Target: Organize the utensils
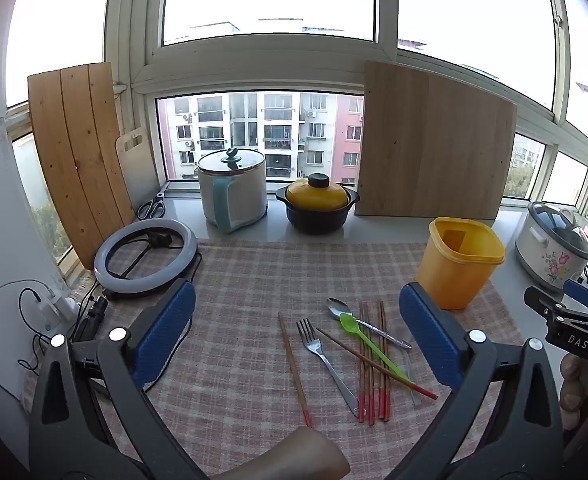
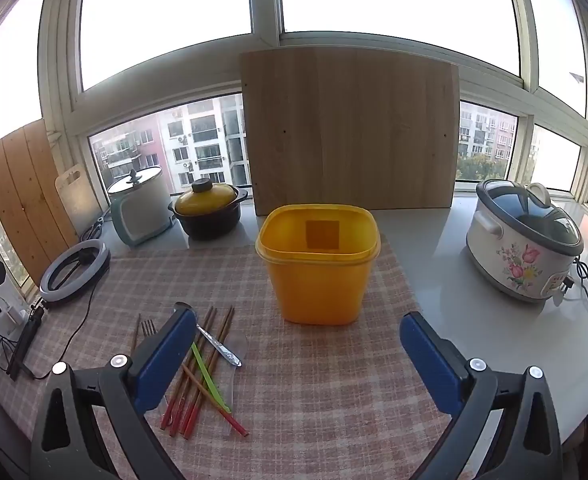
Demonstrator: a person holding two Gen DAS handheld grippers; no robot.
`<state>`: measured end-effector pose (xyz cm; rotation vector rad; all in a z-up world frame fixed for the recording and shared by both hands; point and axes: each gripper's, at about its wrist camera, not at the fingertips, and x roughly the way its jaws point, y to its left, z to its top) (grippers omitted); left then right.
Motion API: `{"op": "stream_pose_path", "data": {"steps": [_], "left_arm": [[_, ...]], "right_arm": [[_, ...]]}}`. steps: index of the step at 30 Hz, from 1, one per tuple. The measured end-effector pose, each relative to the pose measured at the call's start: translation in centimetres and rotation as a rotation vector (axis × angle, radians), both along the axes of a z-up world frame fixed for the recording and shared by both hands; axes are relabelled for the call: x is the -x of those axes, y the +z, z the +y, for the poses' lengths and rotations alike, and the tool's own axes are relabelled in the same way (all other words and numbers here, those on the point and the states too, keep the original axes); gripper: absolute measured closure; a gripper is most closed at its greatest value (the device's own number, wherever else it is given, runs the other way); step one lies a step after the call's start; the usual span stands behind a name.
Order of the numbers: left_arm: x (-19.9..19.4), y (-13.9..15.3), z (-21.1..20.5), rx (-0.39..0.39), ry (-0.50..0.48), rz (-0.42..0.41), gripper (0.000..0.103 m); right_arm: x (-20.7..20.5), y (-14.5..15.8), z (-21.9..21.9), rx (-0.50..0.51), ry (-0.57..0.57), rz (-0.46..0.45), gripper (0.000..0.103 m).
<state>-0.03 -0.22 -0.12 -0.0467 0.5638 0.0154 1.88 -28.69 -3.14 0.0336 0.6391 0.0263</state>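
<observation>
A loose pile of utensils lies on the checked cloth (image 1: 233,288): a metal fork (image 1: 326,364), a metal spoon (image 1: 368,326), a green plastic spoon (image 1: 370,346) and several red-tipped chopsticks (image 1: 368,380). One chopstick (image 1: 294,368) lies apart on the left. My left gripper (image 1: 298,334) hovers open over the pile, touching nothing. An empty yellow bin (image 2: 318,268) stands upright behind the pile to the right. My right gripper (image 2: 298,352) is open in front of the bin, with the chopsticks (image 2: 201,376) beside its left finger.
At the back stand a white pot (image 1: 233,192), a yellow-lidded casserole (image 1: 318,208) and a wooden board (image 1: 434,140) leaning on the window. A ring light (image 1: 145,254) and cables lie on the left. A flowered rice cooker (image 2: 526,240) sits on the right.
</observation>
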Motion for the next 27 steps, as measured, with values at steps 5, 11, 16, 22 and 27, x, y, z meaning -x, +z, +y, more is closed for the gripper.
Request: {"op": "stream_pose_path", "data": {"steps": [5, 11, 16, 22, 27], "left_arm": [[-0.09, 0.30, 0.06, 0.001, -0.003, 0.000, 0.000], [-0.23, 0.21, -0.02, 0.003, -0.003, -0.001, 0.000], [-0.24, 0.23, -0.05, 0.004, -0.004, -0.001, 0.000], [-0.23, 0.20, -0.11, 0.005, -0.002, -0.001, 0.000], [-0.23, 0.19, -0.26, 0.004, -0.002, -0.002, 0.000]], "right_arm": [[0.02, -0.05, 0.00, -0.005, 0.001, 0.004, 0.000], [0.06, -0.16, -0.08, -0.013, 0.000, 0.006, 0.000], [0.13, -0.13, -0.27, -0.018, -0.002, 0.012, 0.000], [0.16, -0.19, -0.31, -0.022, -0.002, 0.016, 0.000], [0.13, -0.21, -0.21, -0.023, -0.001, 0.017, 0.000]]}}
